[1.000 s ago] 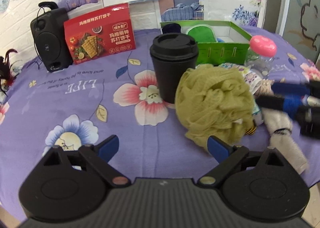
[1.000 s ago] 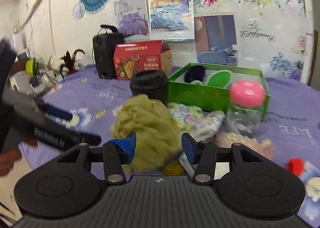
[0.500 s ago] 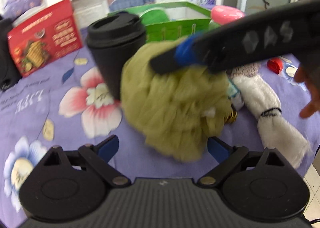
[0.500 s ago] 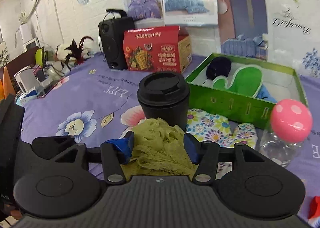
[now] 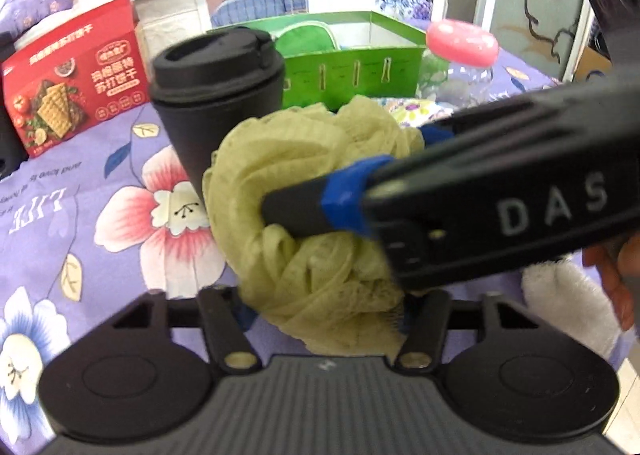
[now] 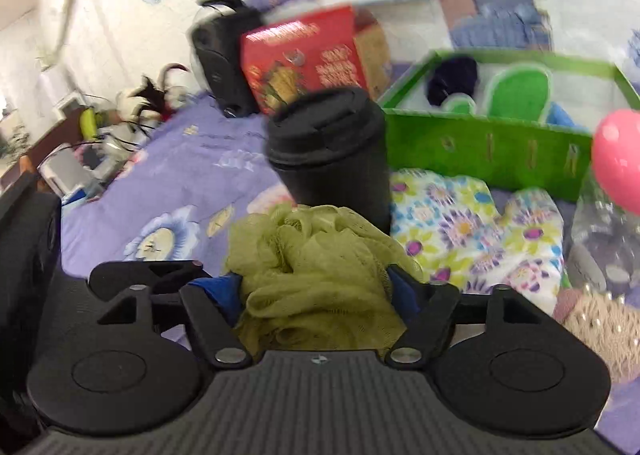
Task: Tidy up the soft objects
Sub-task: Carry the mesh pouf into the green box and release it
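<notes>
An olive-green mesh bath puff (image 5: 316, 215) lies on the purple floral cloth beside a black lidded cup (image 5: 216, 95). My left gripper (image 5: 324, 307) is shut on the puff's near side. My right gripper (image 6: 316, 287) is shut on the same puff (image 6: 316, 275); its finger (image 5: 316, 207) crosses the left wrist view from the right. A green box (image 6: 480, 143) behind holds a green mitt (image 6: 516, 91) and a dark blue soft thing (image 6: 452, 79). A floral mitt (image 6: 472, 231) lies in front of the box.
A red biscuit box (image 5: 72, 79) and a black speaker (image 6: 224, 55) stand at the back left. A clear bottle with a pink cap (image 5: 464, 51) stands right of the box. A white fluffy thing (image 5: 568, 307) lies at the right edge of the table.
Both grippers have closed on the puff. The left gripper moved forward until the puff sat between its fingers; the right gripper came lower and closer to the cup.
</notes>
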`<state>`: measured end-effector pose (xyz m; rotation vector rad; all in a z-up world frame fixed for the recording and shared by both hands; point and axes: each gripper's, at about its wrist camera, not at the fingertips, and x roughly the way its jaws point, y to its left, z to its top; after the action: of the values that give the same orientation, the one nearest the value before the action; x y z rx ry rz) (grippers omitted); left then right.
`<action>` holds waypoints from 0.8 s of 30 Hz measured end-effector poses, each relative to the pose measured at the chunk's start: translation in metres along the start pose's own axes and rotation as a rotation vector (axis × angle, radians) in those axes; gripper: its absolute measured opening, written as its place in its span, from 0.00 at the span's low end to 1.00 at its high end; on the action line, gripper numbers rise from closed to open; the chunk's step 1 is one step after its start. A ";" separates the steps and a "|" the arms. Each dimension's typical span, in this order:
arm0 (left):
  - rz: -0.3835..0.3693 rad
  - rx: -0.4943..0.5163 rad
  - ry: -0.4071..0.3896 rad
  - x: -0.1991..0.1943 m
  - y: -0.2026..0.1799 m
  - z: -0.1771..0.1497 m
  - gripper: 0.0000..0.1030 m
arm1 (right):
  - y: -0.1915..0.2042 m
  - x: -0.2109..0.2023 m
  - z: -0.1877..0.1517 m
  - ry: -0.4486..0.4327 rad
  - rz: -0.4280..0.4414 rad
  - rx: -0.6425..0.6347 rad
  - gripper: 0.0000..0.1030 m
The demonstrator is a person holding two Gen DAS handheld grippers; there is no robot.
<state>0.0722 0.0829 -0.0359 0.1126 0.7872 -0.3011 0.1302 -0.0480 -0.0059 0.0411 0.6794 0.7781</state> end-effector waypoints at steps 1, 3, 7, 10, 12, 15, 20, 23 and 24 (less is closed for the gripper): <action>0.002 -0.001 -0.006 -0.006 -0.001 0.000 0.52 | 0.002 -0.005 -0.002 -0.014 0.007 -0.002 0.43; -0.017 -0.011 -0.016 -0.020 -0.003 0.003 0.51 | 0.007 -0.016 -0.004 -0.043 0.008 -0.011 0.40; -0.028 0.010 -0.061 -0.047 -0.014 0.028 0.51 | 0.017 -0.047 0.009 -0.127 -0.010 -0.047 0.39; -0.039 0.057 -0.107 -0.057 -0.020 0.075 0.52 | 0.013 -0.069 0.037 -0.207 -0.050 -0.092 0.41; -0.045 0.106 -0.134 -0.051 -0.024 0.117 0.53 | -0.001 -0.081 0.067 -0.258 -0.091 -0.115 0.42; -0.053 0.170 -0.131 -0.025 -0.025 0.187 0.55 | -0.036 -0.090 0.116 -0.285 -0.163 -0.129 0.44; -0.034 0.230 -0.058 0.047 -0.041 0.264 0.76 | -0.118 -0.071 0.173 -0.245 -0.265 -0.049 0.44; 0.013 0.251 -0.033 0.085 -0.045 0.282 0.95 | -0.164 -0.048 0.184 -0.210 -0.333 0.028 0.45; 0.038 0.252 -0.029 0.093 -0.046 0.284 0.95 | -0.175 -0.042 0.186 -0.217 -0.356 0.042 0.45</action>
<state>0.3134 -0.0415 0.0980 0.3594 0.7150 -0.3641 0.3268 -0.1636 0.1155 0.0409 0.4781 0.4099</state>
